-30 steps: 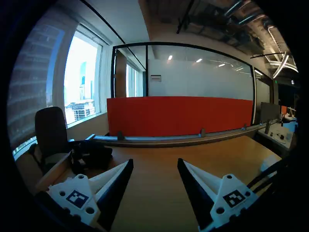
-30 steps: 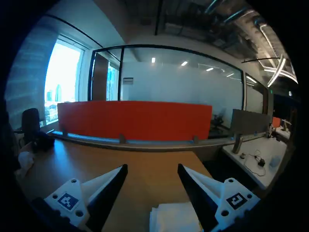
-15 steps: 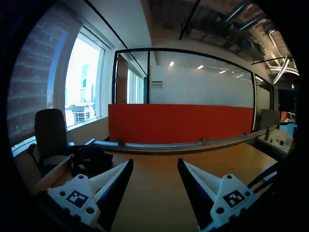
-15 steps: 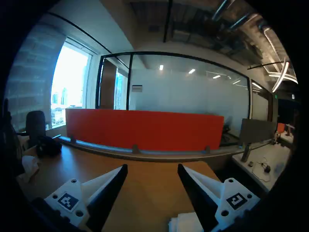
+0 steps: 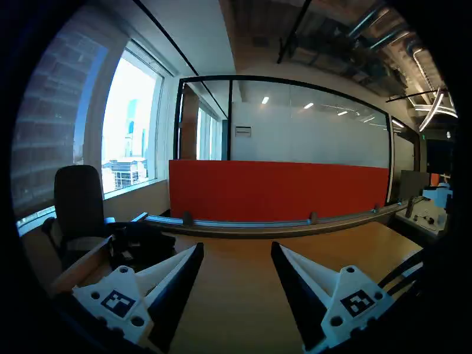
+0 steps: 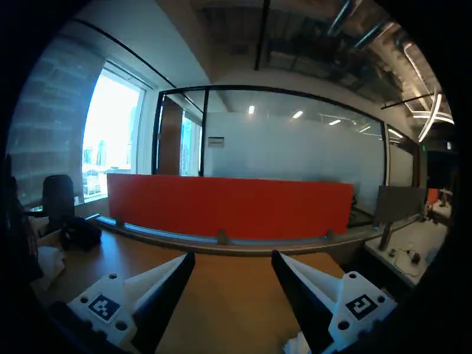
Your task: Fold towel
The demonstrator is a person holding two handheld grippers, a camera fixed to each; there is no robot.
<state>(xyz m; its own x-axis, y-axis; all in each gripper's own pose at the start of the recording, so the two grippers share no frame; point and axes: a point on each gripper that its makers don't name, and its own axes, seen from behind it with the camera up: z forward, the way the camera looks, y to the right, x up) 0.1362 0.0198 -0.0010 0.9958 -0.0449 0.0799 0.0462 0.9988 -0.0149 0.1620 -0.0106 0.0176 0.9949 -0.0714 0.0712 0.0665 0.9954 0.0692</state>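
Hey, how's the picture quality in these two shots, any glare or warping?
Left gripper view: the window is blown out white, and the fisheye bows the orange partition. Right gripper view: the window glares too, the wooden desk sits dim, focus looks sharp.

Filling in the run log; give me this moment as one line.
left gripper: open, empty | right gripper: open, empty | towel: on wooden desk, ungripped

From the left gripper (image 5: 236,248) we are looking low and level across the brown wooden tabletop (image 5: 236,298), facing the long orange-red partition panel (image 5: 277,190). From the right gripper (image 6: 232,255) we are facing the same way, sharing that tabletop, the panel and the black office chair (image 5: 76,200) at left.
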